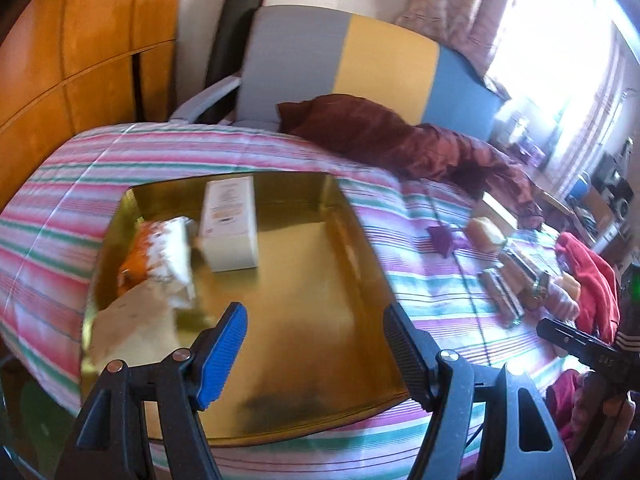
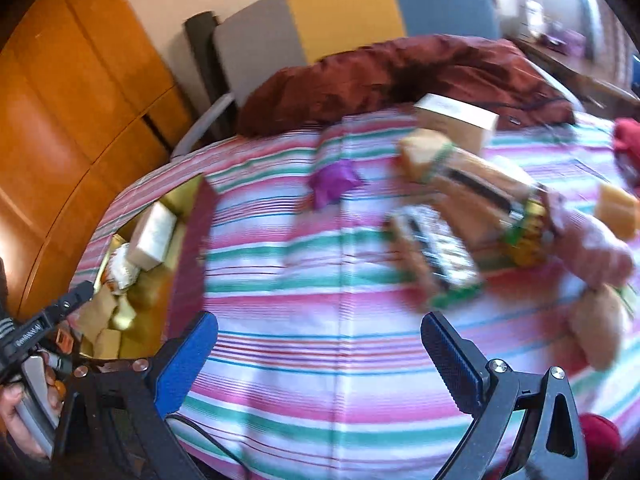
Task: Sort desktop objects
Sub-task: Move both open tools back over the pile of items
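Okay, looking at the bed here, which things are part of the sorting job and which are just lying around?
Part of the job:
gold tray
white box in the tray
purple item
snack packets
second white box

Just lying about:
dark red jacket
striped bedcover
red cloth
wooden wardrobe
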